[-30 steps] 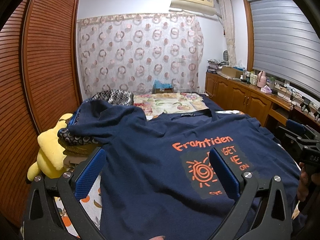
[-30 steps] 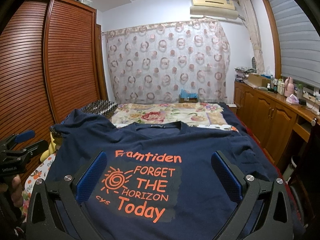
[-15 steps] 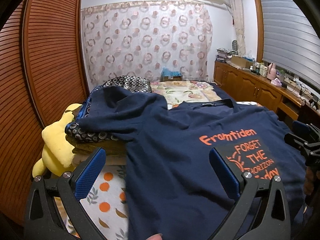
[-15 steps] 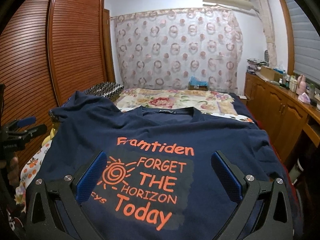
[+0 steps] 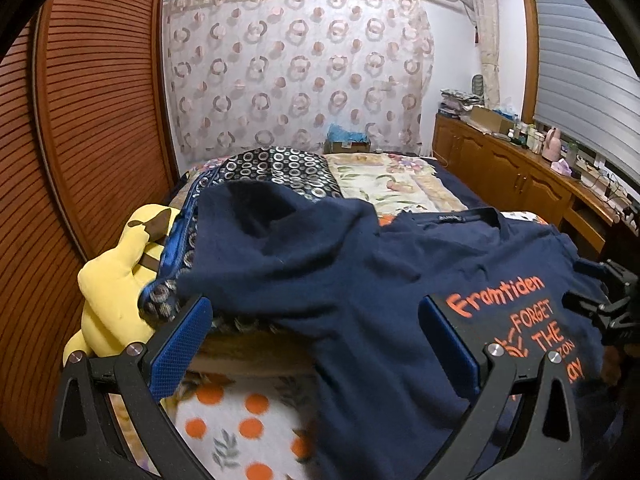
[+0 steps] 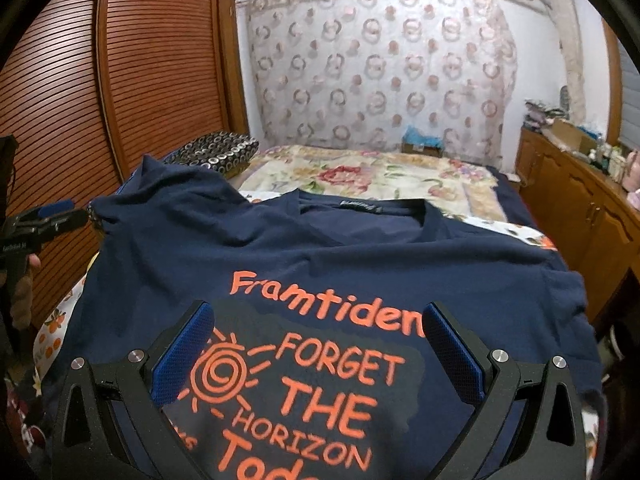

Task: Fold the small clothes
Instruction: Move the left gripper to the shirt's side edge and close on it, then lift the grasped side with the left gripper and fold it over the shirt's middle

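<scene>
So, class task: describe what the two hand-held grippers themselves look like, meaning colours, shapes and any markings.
Both are alike. The left hand-held gripper and the right hand-held gripper each have a black frame with triangular cut-outs, silver round bolts at the joints, and two long fingers faced with blue textured pads. White lettering marks the left one's body, too small to read.

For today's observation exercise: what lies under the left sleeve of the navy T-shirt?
The navy T-shirt's left sleeve drapes over a stack of patterned folded fabrics beside a yellow plush toy. How far the stack extends beneath the sleeve is hidden.
</scene>
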`<state>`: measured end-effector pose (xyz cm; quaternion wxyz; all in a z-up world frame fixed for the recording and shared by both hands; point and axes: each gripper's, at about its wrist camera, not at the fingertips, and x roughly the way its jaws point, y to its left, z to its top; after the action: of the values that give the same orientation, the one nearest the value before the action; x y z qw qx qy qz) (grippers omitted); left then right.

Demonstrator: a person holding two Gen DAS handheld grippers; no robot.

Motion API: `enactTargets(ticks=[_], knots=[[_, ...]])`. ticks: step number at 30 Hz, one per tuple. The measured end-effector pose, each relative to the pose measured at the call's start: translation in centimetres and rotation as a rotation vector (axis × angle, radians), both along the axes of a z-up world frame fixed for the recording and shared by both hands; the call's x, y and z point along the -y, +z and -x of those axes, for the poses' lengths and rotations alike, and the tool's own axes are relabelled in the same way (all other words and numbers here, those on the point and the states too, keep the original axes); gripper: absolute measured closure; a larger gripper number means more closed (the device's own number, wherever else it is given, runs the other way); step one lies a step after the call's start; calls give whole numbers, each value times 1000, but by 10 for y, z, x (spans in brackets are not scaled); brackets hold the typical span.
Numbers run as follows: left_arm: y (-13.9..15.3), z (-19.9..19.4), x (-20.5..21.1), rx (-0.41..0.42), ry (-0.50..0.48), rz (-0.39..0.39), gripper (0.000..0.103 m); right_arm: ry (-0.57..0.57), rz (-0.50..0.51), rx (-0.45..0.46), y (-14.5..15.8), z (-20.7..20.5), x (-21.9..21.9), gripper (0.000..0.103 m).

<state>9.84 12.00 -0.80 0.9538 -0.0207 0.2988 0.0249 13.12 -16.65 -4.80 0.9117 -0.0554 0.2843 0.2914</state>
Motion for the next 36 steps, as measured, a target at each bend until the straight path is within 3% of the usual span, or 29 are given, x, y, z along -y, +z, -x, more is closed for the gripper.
enactTargets(ticks=[5,15,21,30,31,33,36], knots=[[4,-25,-26,-30,11,30,15,39,15,-33,-1,-23,-7,0],[-6,-70,-70,-116,38,67,56,96,55,-82,-6,-63,-20,0],[-24,-88,-84,-200,50,85,56,100,78,-95,-10,-69,-29,0],[-33,-96,-91,-233,25,89,56,107,98,-94,-14,-69,-41,0],[-31,-95,-89,-225,11,76,73,108,98,-92,-13,-68,-42,0],[-26,-91,-83,-209,-14,50,91,108,96,-92,-12,-67,-40,0],[-8,-81,-72,-151,-74,72,95,104,90,-87,-12,-66,-38,0]])
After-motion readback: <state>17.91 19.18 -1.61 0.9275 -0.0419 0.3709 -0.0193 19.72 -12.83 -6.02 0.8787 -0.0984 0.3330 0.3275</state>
